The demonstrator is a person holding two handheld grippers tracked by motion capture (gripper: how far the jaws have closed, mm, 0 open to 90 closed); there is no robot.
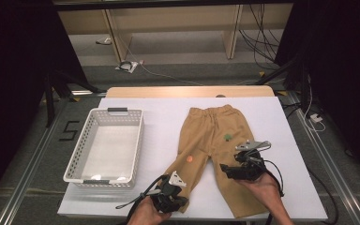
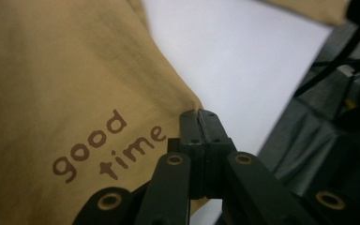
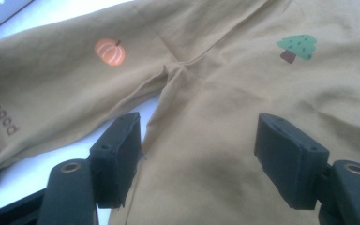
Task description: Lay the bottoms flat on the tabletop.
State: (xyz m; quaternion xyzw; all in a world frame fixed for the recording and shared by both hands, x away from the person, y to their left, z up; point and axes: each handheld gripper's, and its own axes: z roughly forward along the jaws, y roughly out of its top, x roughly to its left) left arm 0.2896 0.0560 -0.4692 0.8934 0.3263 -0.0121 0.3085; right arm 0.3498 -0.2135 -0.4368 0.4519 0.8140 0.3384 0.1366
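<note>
Here, left gripper: its jaws are pressed together at the hem corner of the trousers, at the table's near edge; no earlier picture is needed to see the tips meet in the left gripper view.
Grip: a thin edge of tan cloth runs into the seam between the closed tips, so they are clamped on the trouser leg's hem.
Cloth beside the left jaws: the brown words "good time" sit just to the left of the tips in that view, printed on the same leg.
Right gripper: its jaws stand wide apart over the other trouser leg, pointing toward the crotch; in the right gripper view the cloth lies flat between the two black pads, and whether the pads touch it cannot be told.
Trousers relative to the right jaws: the crotch seam lies just ahead of the gap, the pumpkin print farther off to the left, the green tree print farther off to the right.
Trousers on the table: spread flat, waistband toward the far edge, both legs toward the person, the left-hand leg angled outward.
Table cover: white, under everything.
Basket: white, slotted walls, left of the trousers, well apart from both grippers.
Hands: each comes in from the bottom edge holding its gripper.
</note>
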